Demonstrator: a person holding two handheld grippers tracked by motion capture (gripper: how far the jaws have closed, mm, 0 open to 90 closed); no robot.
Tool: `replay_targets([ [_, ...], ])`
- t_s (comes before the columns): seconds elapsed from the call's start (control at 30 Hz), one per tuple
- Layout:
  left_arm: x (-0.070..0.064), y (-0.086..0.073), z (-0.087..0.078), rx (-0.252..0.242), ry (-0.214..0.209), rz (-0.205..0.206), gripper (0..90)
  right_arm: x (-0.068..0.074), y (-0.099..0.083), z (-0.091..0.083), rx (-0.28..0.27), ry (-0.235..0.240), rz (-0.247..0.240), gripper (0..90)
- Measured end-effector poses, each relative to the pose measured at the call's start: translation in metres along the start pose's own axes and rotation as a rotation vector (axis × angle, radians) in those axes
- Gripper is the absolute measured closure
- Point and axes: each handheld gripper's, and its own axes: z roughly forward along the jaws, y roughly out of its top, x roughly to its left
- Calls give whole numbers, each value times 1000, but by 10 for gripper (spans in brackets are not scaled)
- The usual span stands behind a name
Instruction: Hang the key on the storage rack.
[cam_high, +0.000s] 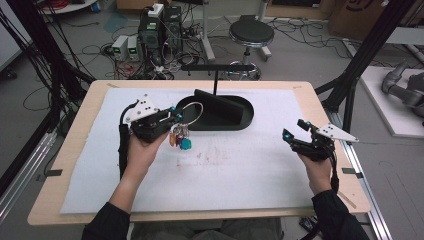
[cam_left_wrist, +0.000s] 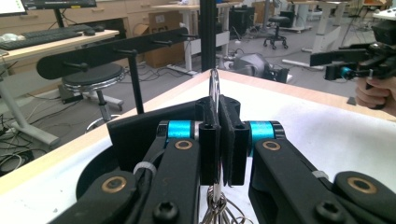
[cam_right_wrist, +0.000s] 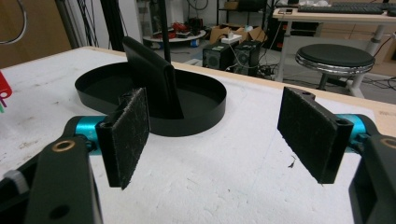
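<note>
Your left claw (cam_high: 176, 118) pinches the thin silver wire key ring (cam_high: 192, 114) with its colourful tags, lifting it beside the black oval stand (cam_high: 235, 120) so the loop hangs free; your right claw (cam_high: 295, 131) waits open above the surface (cam_high: 250, 170).

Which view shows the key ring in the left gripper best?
The high view: the key ring loops out of the left gripper, with the keys and tags hanging below. The left gripper view shows it edge-on, clamped between the pads. The right gripper view catches just an arc at its top left corner.
</note>
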Motion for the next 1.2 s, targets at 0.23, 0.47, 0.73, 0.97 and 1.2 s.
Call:
replay_targets([
  [0.23, 9, 10, 6, -1, 29, 6, 863, -1, 0, -1, -2, -2, 4, 255],
  [0.47, 20, 19, 10, -10, 65, 5, 863, -2, 0, -1, -2, -2, 5, 255],
  [0.73, 30, 26, 18, -22, 85, -15, 863, -3, 0, -1, -4, -2, 6, 256],
  [0.97, 38, 27, 29, -15, 105, -23, 863, -3, 0, -2, -4, -1, 10, 255],
  [1.2, 49, 25, 39, -18, 130, -53, 863, -5, -1, -2, -7, -3, 12, 256],
])
